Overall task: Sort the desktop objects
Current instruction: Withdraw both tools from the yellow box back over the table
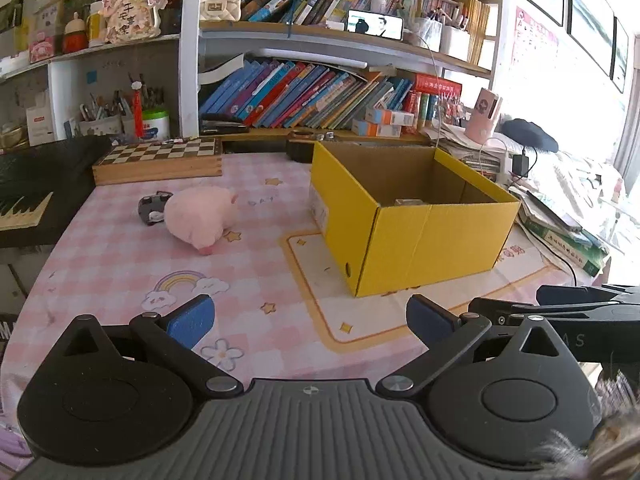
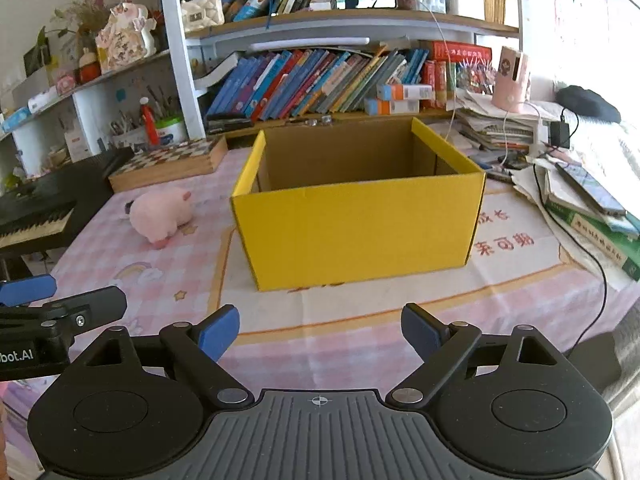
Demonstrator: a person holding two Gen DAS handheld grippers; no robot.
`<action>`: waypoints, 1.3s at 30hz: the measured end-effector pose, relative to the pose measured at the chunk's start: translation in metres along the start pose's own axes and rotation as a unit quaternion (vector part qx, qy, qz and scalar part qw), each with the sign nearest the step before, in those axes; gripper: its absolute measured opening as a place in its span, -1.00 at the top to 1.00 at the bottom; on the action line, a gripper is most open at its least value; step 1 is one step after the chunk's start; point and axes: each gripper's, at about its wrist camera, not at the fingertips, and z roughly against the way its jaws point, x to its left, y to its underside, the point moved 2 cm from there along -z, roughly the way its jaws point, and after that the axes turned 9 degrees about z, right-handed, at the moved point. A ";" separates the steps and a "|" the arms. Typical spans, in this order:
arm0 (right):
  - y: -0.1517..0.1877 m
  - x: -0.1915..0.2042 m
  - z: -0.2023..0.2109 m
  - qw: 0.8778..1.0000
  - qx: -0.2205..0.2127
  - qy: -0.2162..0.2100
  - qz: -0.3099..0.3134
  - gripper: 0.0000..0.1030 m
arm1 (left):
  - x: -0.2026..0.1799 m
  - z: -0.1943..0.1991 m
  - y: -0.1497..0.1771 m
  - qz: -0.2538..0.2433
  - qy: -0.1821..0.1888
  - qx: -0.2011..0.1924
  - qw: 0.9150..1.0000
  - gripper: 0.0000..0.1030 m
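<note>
An open yellow cardboard box [image 1: 424, 240] [image 2: 360, 224] stands on the pink checked tablecloth; something small lies on its floor [image 1: 409, 201]. A pink plush toy [image 1: 200, 216] [image 2: 160, 216] lies left of the box, with a small dark object [image 1: 151, 209] touching its far left side. My left gripper [image 1: 310, 322] hovers open over the cloth, well short of the toy and the box, nothing between its blue pads. My right gripper [image 2: 320, 330] is open too, empty, facing the box's front wall from a distance. The two grippers sit side by side.
A wooden chessboard box [image 1: 158, 160] lies behind the toy. A black keyboard [image 1: 28, 192] borders the left edge. Stacked books, papers and cables [image 2: 580, 200] crowd the right side. Bookshelves [image 1: 320, 92] rise behind the table.
</note>
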 end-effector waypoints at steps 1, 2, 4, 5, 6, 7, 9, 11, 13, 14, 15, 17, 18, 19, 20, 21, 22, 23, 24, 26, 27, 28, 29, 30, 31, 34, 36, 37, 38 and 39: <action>0.002 0.004 0.001 1.000 0.001 0.000 0.000 -0.76 | 0.003 0.002 0.001 -0.001 0.000 0.001 1.000 -1.00; 0.003 0.008 0.002 1.000 0.002 -0.001 0.001 -0.76 | 0.005 0.003 0.002 -0.001 0.000 0.002 1.000 -1.00; 0.005 0.015 0.004 1.000 0.005 -0.003 0.001 -0.76 | 0.011 0.007 0.005 -0.002 0.000 0.006 1.000 -1.00; 0.006 0.019 0.004 1.000 0.007 -0.004 0.001 -0.76 | 0.014 0.008 0.005 -0.003 0.000 0.009 1.000 -1.00; 0.007 0.023 0.004 1.000 0.008 -0.005 0.001 -0.76 | 0.016 0.008 0.006 -0.003 0.000 0.011 1.000 -1.00; 0.008 0.026 0.005 1.000 0.009 -0.005 0.001 -0.76 | 0.020 0.010 0.007 -0.004 0.000 0.013 1.000 -1.00; 0.010 0.033 0.006 1.000 0.012 -0.007 0.001 -0.76 | 0.027 0.012 0.009 -0.004 -0.002 0.017 1.000 -1.00; 0.012 0.041 0.006 1.000 0.014 -0.009 0.000 -0.76 | 0.033 0.016 0.011 -0.003 -0.005 0.019 1.000 -1.00; 0.013 0.048 0.005 1.000 0.018 -0.012 0.001 -0.77 | 0.041 0.019 0.012 -0.002 -0.007 0.019 1.000 -1.00; 0.014 0.052 0.005 1.000 0.019 -0.014 0.002 -0.76 | 0.045 0.021 0.013 -0.001 -0.008 0.019 1.000 -1.00; 0.015 0.056 0.005 1.000 0.020 -0.016 0.003 -0.76 | 0.048 0.022 0.013 -0.001 -0.010 0.019 1.000 -1.00; 0.015 0.063 0.005 1.000 0.021 -0.020 0.007 -0.77 | 0.056 0.026 0.015 0.001 -0.013 0.019 1.000 -1.00; 0.015 0.067 0.004 0.999 0.021 -0.022 0.009 -0.77 | 0.059 0.027 0.015 0.002 -0.015 0.019 1.000 -1.00; 0.015 0.071 0.004 0.999 0.021 -0.024 0.011 -0.77 | 0.062 0.028 0.015 0.003 -0.017 0.018 1.000 -1.00; 0.015 0.074 0.004 0.999 0.021 -0.026 0.013 -0.77 | 0.066 0.030 0.015 0.004 -0.018 0.018 1.000 -1.00; 0.015 0.078 0.004 0.999 0.022 -0.028 0.015 -0.77 | 0.069 0.031 0.015 0.005 -0.021 0.017 1.000 -1.00; 0.015 0.082 0.003 0.999 0.022 -0.031 0.016 -0.77 | 0.073 0.033 0.015 0.007 -0.023 0.015 1.000 -1.00; 0.014 0.086 0.003 0.999 0.022 -0.033 0.019 -0.77 | 0.077 0.034 0.015 0.009 -0.025 0.013 1.000 -1.00; 0.013 0.090 0.002 0.999 0.022 -0.035 0.021 -0.77 | 0.080 0.036 0.015 0.011 -0.027 0.011 1.000 -1.00; 0.012 0.098 0.001 0.999 0.022 -0.041 0.026 -0.77 | 0.088 0.039 0.014 0.015 -0.033 0.008 0.999 -1.00; 0.011 0.101 0.001 0.998 0.022 -0.043 0.029 -0.77 | 0.091 0.040 0.014 0.018 -0.036 0.007 0.999 -1.00; 0.009 0.105 0.000 0.998 0.021 -0.047 0.033 -0.77 | 0.095 0.042 0.013 0.020 -0.039 0.006 0.999 -1.00; 0.008 0.109 0.000 0.998 0.020 -0.051 0.037 -0.77 | 0.099 0.044 0.013 0.023 -0.042 0.003 0.999 -1.00; 0.007 0.113 0.000 0.997 0.019 -0.055 0.040 -0.77 | 0.102 0.046 0.013 0.025 -0.045 0.001 0.999 -1.00; 0.005 0.117 0.000 0.997 0.016 -0.060 0.045 -0.77 | 0.105 0.047 0.012 0.028 -0.049 -0.001 0.998 -1.00; -0.001 0.129 0.000 0.995 0.008 -0.073 0.061 -0.77 | 0.113 0.051 0.010 0.035 -0.057 -0.006 0.998 -1.00; -0.004 0.137 0.000 0.994 0.005 -0.081 0.074 -0.77 | 0.118 0.054 0.010 0.041 -0.063 -0.009 0.997 -1.00; -0.004 0.140 -0.001 0.993 0.004 -0.083 0.078 -0.77 | 0.121 0.054 0.010 0.044 -0.066 -0.011 0.997 -1.00; -0.006 0.143 -0.001 0.993 0.004 -0.085 0.082 -0.77 | 0.123 0.055 0.010 0.047 -0.068 -0.012 0.997 -1.00; -0.007 0.145 -0.002 0.993 0.003 -0.088 0.085 -0.77 | 0.125 0.055 0.009 0.050 -0.070 -0.013 0.996 -1.00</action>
